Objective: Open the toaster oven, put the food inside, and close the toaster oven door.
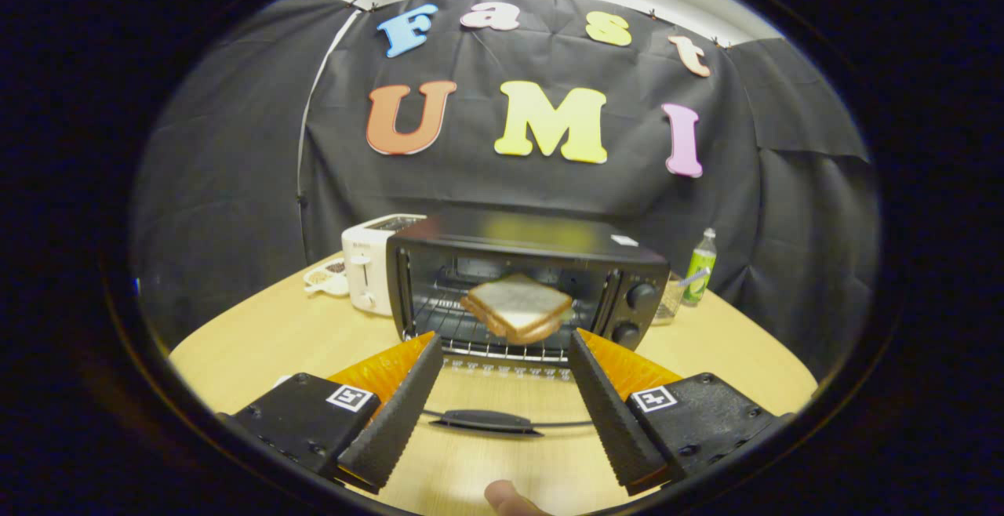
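Toasted-looking sandwich (518, 308) is sitting just ahead of the gripper (503, 343), and the fingers are spread wide with nothing between them, not pinching it. It's lying on the rack inside the toaster oven (525, 281), straight ahead. The door (486, 420) is hanging flat open under the fingers, handle nearest, so I'm guessing closing's next.

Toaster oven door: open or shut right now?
Open. The door lies folded down flat toward the gripper, its handle between the spread fingers, the rack exposed, the sandwich just ahead at the mouth.
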`<state>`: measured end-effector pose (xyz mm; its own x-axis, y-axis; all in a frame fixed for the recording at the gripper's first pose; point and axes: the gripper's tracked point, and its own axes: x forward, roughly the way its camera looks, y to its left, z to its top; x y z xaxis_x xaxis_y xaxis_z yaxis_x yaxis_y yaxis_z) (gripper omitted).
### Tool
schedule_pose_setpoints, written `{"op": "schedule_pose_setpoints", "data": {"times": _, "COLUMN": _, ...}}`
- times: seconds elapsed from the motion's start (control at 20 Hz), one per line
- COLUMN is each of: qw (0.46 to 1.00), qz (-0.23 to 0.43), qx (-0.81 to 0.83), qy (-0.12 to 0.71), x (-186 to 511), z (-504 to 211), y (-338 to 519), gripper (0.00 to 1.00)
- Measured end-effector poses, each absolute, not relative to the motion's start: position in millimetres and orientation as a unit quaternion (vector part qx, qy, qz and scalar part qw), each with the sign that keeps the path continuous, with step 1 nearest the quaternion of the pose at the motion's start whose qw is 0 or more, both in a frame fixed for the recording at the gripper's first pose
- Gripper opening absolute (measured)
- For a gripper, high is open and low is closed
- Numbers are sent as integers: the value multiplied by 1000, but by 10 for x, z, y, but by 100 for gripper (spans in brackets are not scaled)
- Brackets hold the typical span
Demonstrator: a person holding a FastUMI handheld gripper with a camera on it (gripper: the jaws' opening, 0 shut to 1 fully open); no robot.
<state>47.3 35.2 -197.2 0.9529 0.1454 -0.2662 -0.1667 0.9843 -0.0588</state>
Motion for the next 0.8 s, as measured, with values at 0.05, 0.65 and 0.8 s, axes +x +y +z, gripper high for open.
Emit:
{"op": "schedule_pose_setpoints", "data": {"times": 0.05, "qw": 985, "qz": 75, "qx": -40, "qy": 150, "x": 452, "z": -2133, "y": 351, "gripper": 100}}
{"op": "schedule_pose_setpoints", "data": {"times": 0.65, "qw": 959, "qz": 52, "qx": -63, "qy": 271, "x": 344, "z": -3104, "y": 430, "gripper": 100}}
{"op": "schedule_pose_setpoints", "data": {"times": 0.8, "qw": 958, "qz": 37, "qx": -78, "qy": 272, "x": 369, "z": -3108, "y": 448, "gripper": 100}}
